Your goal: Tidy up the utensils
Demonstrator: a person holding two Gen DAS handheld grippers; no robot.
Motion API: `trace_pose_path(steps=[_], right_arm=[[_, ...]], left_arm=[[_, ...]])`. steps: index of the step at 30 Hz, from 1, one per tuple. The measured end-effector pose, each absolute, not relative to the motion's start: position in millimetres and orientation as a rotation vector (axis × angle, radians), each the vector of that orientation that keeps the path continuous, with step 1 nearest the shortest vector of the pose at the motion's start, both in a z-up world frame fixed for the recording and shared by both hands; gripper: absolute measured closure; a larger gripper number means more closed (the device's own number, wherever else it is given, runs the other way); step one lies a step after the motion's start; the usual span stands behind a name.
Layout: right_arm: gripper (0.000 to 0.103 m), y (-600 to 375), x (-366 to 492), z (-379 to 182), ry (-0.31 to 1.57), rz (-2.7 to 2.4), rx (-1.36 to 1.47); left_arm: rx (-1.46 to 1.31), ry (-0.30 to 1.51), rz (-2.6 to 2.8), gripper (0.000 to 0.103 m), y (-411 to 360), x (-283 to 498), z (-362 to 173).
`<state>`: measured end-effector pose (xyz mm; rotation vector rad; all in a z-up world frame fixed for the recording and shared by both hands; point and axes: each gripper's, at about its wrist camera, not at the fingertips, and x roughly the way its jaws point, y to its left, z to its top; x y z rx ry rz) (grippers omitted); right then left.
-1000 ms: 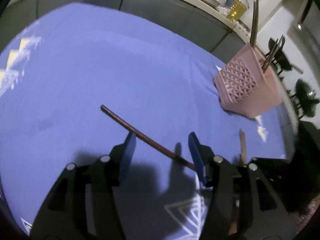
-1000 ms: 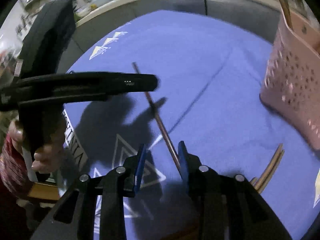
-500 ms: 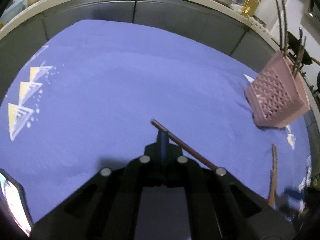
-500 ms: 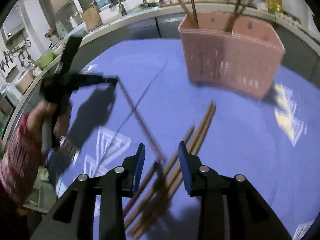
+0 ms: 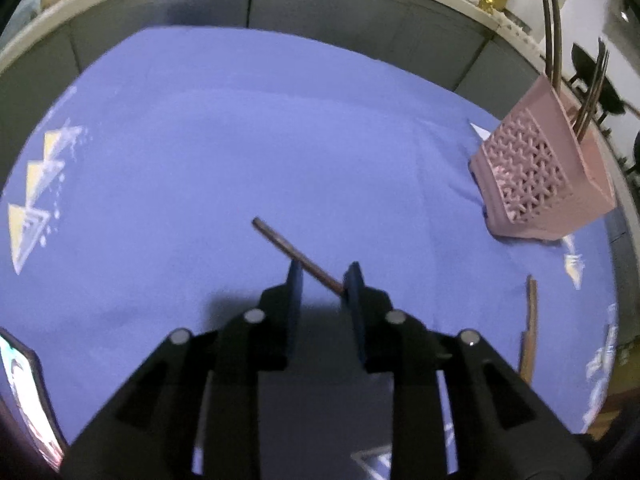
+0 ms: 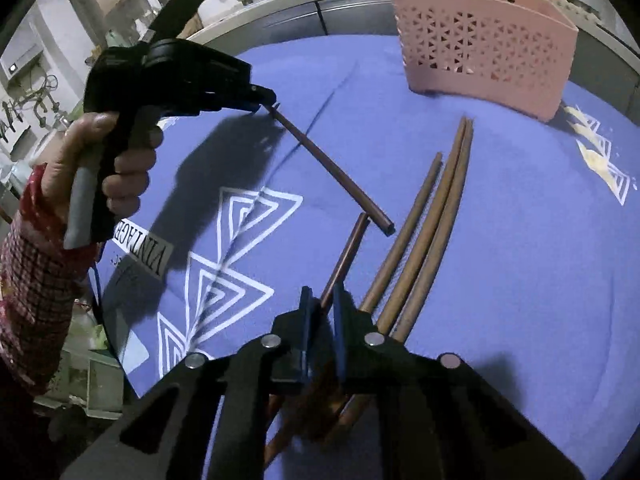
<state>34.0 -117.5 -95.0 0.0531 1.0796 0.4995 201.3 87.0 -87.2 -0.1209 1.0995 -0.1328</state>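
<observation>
A pink perforated utensil basket (image 5: 540,176) stands on the blue cloth at the right, with dark utensils sticking up in it; it also shows in the right wrist view (image 6: 484,40) at the far end. My left gripper (image 5: 324,276) has its jaws narrowly apart around a brown chopstick (image 5: 292,252) that crosses between them and hangs above the cloth (image 6: 332,172). My right gripper (image 6: 321,300) is shut on another brown chopstick (image 6: 346,256). Several wooden utensils (image 6: 424,236) lie on the cloth to its right.
A blue cloth with white and yellow triangle prints (image 5: 200,140) covers the table. A grey counter edge (image 5: 320,8) runs behind it with jars. A wooden handle (image 5: 530,328) lies at the cloth's right edge. A phone screen (image 5: 20,400) shows at lower left.
My left gripper closed from wide open onto the chopstick, lifted it, and its jaws now stand slightly apart. My right gripper moved to the loose utensils and shut on one chopstick.
</observation>
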Motion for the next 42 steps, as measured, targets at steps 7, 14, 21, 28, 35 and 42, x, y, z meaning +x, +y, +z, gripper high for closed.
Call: trace_pose_path(steps=[7,14,21,28,35,42], right_arm=[[0.103,-159,37,-79,1.013,0.410,0.113],[0.103,-185,45,-74,0.994,0.372,0.245],[0.101,-159,33,-87,1.015,0.403,0.200],[0.067,-151,24,-97,1.003,0.374,0.098],[0.067,-169,17,-98,0.979,0.250,-0.003],[0.067,-182,8,-87,0.948,0.272,0.086]], left_arm=[[-0.008,1.095,-0.178,0.103,54,220,-90],[0.275,1.001,-0.183,0.103,2,222,-90],[0.242,1.022,-0.221,0.103,8,215,-84],[0.078,1.033,-0.388,0.103,19,155,-56],[0.104,1.153,-0.574,0.103,-19,86,-81],[0.130,1.142,-0.552,0.102,-39,60,-97]])
